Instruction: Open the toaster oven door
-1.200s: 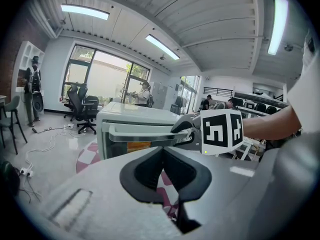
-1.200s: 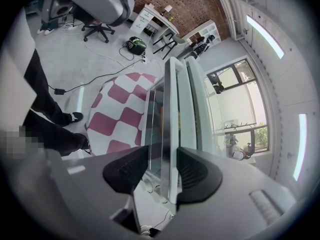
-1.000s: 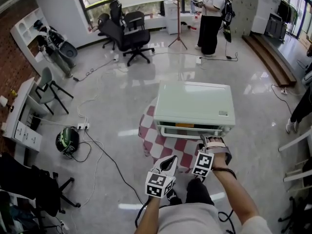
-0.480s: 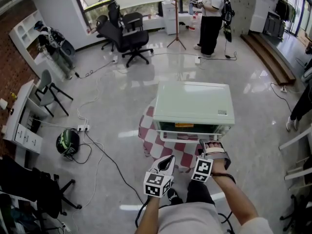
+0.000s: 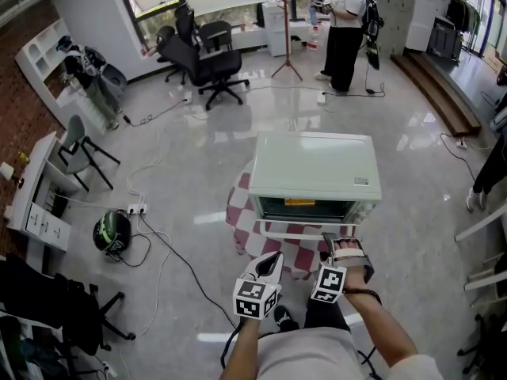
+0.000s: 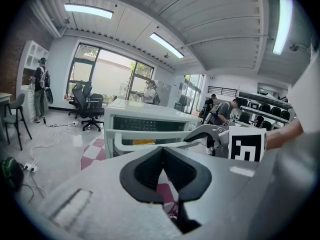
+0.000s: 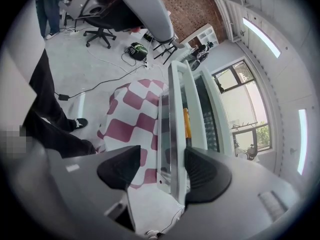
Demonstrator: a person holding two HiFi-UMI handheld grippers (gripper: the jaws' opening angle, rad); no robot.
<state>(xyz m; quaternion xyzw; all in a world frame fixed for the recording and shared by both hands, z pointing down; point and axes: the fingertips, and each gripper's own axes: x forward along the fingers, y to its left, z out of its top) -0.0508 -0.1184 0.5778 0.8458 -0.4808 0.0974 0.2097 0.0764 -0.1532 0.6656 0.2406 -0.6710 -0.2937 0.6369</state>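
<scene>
The pale green toaster oven (image 5: 313,165) stands on a red-and-white checked cloth (image 5: 238,212). Its door (image 5: 305,228) hangs partly open, tipped out toward me, with the dark cavity showing behind it. My right gripper (image 5: 336,245) is at the door's right end. In the right gripper view its jaws (image 7: 160,166) have just been opening and stand apart, with the door's edge (image 7: 172,129) between them and a gap to the left pad. My left gripper (image 5: 274,261) hovers left of it, short of the door; its jaws (image 6: 162,154) are shut on nothing. The door handle (image 6: 150,136) lies ahead of it.
Black office chairs (image 5: 204,50) and a standing person (image 5: 344,30) are far behind the oven. Cables, a power strip (image 5: 135,208) and a helmet (image 5: 111,232) lie on the floor to the left. My own legs and shoes (image 7: 55,124) are just below the table.
The oven door has swung outward and down, from nearly closed to partly open. My right gripper came toward me and lower with it, and its jaws widened. The left gripper stayed put.
</scene>
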